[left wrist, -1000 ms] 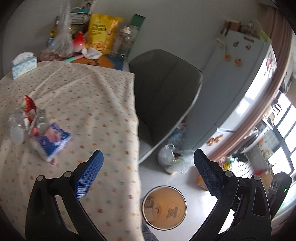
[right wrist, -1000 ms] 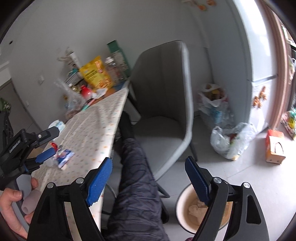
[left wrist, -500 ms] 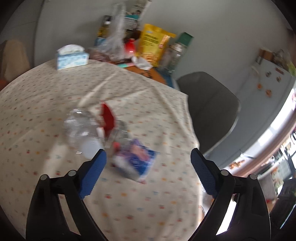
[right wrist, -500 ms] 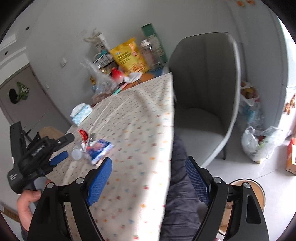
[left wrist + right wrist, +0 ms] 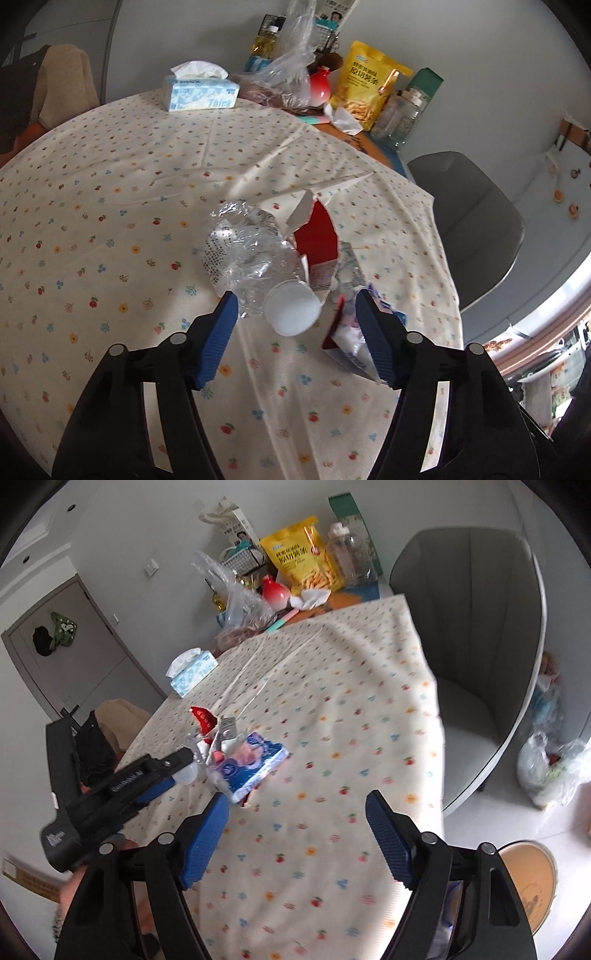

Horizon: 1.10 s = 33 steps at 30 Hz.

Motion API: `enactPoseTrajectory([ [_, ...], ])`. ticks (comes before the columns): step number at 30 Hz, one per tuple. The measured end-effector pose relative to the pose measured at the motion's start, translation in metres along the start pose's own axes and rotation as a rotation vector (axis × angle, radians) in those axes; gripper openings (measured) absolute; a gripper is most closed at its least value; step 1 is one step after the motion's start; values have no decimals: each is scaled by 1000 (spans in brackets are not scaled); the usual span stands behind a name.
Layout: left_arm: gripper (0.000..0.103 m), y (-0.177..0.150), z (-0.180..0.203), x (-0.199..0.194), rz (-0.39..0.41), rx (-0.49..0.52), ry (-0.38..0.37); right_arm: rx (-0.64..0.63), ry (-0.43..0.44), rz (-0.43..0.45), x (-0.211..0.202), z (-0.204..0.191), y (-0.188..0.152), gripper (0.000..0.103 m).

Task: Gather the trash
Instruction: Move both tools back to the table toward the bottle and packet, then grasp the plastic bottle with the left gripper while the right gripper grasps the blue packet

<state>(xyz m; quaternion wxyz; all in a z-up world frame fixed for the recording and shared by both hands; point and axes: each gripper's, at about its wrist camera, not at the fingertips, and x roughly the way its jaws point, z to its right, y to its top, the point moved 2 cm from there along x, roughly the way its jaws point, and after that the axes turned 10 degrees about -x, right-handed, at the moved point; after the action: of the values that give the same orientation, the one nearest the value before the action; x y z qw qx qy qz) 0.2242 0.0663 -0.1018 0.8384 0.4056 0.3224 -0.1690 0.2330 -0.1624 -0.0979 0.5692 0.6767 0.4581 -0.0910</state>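
Left wrist view: a crushed clear plastic bottle [image 5: 251, 254] lies on the floral tablecloth [image 5: 110, 229], its white cap end [image 5: 292, 307] turned toward the camera. Touching its right side is a torn red-and-white carton [image 5: 317, 240], and just right of that a blue-and-white wrapper [image 5: 351, 339], partly hidden behind the right finger. The left gripper [image 5: 293, 325] sits low over this pile, jaws wide apart, the bottle's cap end between the blue pads [image 5: 218, 339]; whether a pad touches the plastic cannot be told.

Right wrist view: the same pile shows at the table's left side, bottle [image 5: 192, 760] blurred, carton [image 5: 205, 718] behind it, wrapper [image 5: 255, 762] nearest the middle. The left gripper [image 5: 173, 775] comes in from the left at the pile, a hand [image 5: 70, 893] under its handle. The right gripper [image 5: 295, 834] is over bare cloth nearer the camera, jaws apart and empty, well clear of the trash.

Far end of the table: tissue box [image 5: 201, 92], clear plastic bag [image 5: 291, 70], yellow snack bag [image 5: 369, 81], glass jar [image 5: 402, 114]. Right of the table, a grey chair [image 5: 476, 627]. On the floor at far right, a tied plastic bag [image 5: 550, 771] and, near the lower right, a round bin [image 5: 532, 882].
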Motion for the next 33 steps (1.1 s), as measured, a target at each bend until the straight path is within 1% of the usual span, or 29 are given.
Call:
enactPoseTrajectory([
  [1, 60, 0, -1, 4, -6, -4, 4, 10, 10, -6, 3, -1, 0, 74],
  [3, 49, -1, -4, 10, -16, -13, 7, 31, 34, -22, 11, -4, 0, 72],
  [4, 35, -2, -5, 14, -28, -16, 4, 42, 45, -31, 15, -7, 1, 71],
  [5, 33, -2, -7, 15, -35, -23, -2, 53, 57, -39, 18, -9, 0, 70],
  [8, 33, -2, -12, 9, -9, -32, -1, 76, 82, -59, 28, -15, 1, 68],
  [11, 33, -1, -19, 3, -8, -43, -14, 98, 103, -80, 38, -21, 1, 66],
  [15, 33, 4, -30, -12, 22, -55, -14, 134, 123, -102, 48, -26, 3, 63],
  [21, 33, 11, -48, -27, 49, -81, -28, 227, 162, -147, 67, -30, 1, 60],
  [24, 33, 13, -55, -32, 58, -91, -35, 273, 172, -166, 75, -29, -1, 58],
  [26, 33, 12, -59, -34, 60, -97, -39, 298, 172, -163, 78, -29, -1, 58],
  [31, 33, 13, -69, -40, 68, -110, -48, 362, 173, -169, 87, -31, 1, 52],
  [33, 33, 14, -71, -42, 71, -115, -53, 380, 169, -170, 90, -33, 2, 48],
])
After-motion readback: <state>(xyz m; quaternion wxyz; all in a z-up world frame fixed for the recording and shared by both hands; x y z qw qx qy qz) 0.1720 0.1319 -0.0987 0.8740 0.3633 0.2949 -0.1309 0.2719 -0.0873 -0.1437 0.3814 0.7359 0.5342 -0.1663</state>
